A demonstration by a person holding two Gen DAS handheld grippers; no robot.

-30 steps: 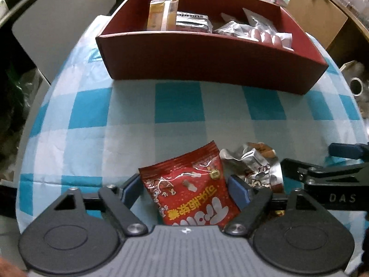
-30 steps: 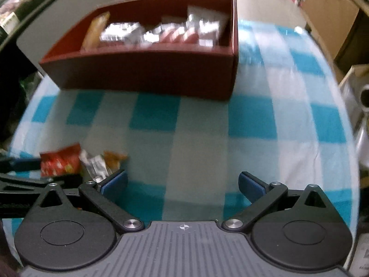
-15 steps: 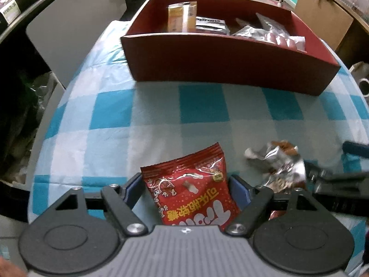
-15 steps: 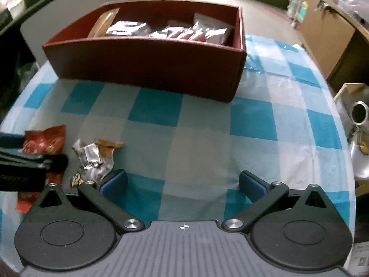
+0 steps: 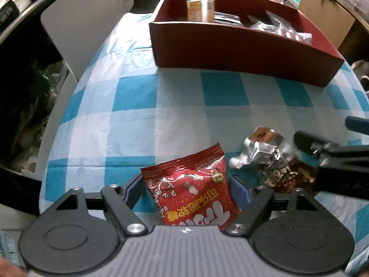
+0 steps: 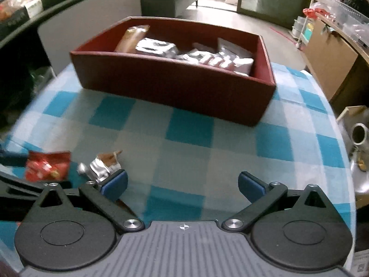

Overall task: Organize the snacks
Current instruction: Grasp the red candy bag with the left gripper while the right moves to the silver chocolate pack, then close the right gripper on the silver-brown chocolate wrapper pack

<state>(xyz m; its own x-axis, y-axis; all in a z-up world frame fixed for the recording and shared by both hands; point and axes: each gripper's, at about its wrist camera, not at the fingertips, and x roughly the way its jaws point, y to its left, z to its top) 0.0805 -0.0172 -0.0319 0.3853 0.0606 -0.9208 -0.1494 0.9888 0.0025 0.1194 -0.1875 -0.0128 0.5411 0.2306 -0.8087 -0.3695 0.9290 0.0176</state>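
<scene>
My left gripper (image 5: 186, 184) is shut on a red snack packet (image 5: 196, 203), its blue pads pressing both sides, low over the checked cloth. A crumpled silver and brown packet (image 5: 265, 154) lies just right of it. The red box (image 5: 242, 53) stands further back with several packets inside. My right gripper (image 6: 182, 181) is open, with only cloth between its fingers. The silver packet (image 6: 103, 166) lies against its left finger, the red packet (image 6: 46, 166) further left. The box (image 6: 175, 85) is ahead of it.
The blue and white checked table (image 6: 191, 127) drops off at the left and right edges. A white panel (image 5: 85, 23) stands beyond the left edge. A metal vessel (image 6: 358, 136) and a cardboard counter (image 6: 327, 53) are on the right.
My left gripper has carried the red packet leftward, so the box now sits further right in its view. The right gripper has tilted up, showing more of the room beyond the box.
</scene>
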